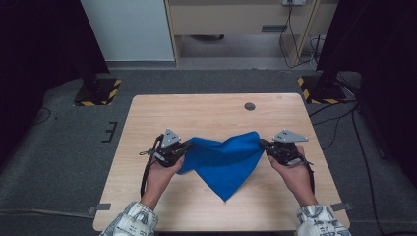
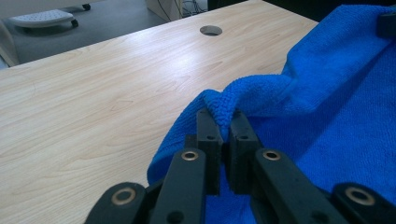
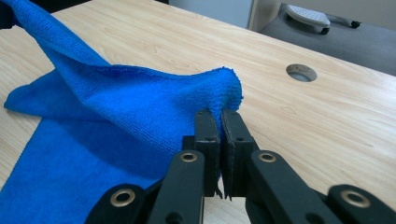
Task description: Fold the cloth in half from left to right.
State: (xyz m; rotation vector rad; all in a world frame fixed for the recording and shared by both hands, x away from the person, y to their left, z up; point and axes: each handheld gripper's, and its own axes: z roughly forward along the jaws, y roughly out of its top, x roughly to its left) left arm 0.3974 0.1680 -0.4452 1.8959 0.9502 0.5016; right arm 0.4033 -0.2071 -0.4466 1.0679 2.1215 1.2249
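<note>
Over the worktop centre, blue cloth hangs btwn both grippers, low point resting on the wood. Left gripper & right gripper: fingers pinched tight on a corner each. Step looks like lift/spread; next prob. pull corners apart evenly w/o slipping.

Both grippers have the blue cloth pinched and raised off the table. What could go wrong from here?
1. The left gripper and the right gripper each pinch only a small bunch at the edge of the blue cloth; a hard pull apart might slip it free.
2. The cloth's lower point trails on the table and may drag or fold under.
</note>
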